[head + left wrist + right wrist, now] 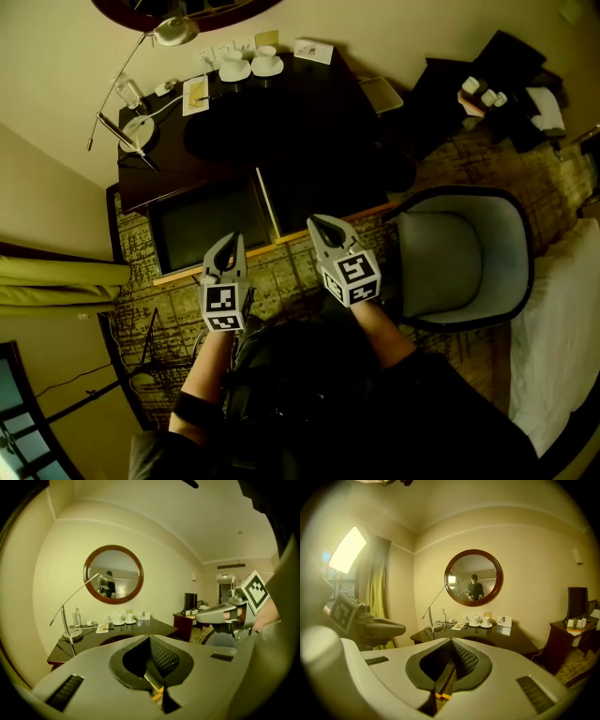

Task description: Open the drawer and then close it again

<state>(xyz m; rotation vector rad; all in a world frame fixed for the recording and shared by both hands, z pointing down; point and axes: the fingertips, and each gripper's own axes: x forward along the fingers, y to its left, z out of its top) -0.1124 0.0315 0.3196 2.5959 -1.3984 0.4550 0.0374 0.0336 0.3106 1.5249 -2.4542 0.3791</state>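
Desk lamp (pixel 139 131): on the left end of the dark desk (pixel 281 122).
Left gripper (pixel 225 240): jaws pressed together on nothing, held in the air short of the desk.
Drawer (pixel 202 225): dark front panel under the desktop, flush, untouched, ahead of both grippers.
Right gripper (pixel 320 223): jaws pressed together on nothing, just beside the left.
Armchair (pixel 459 258): right of the desk.

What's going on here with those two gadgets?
A person stands facing a dark desk, one tool in each hand. The left hand-held gripper and the right hand-held gripper are both shut and empty, held in the air short of the desk, touching nothing. Cups and a lamp sit on the desktop.
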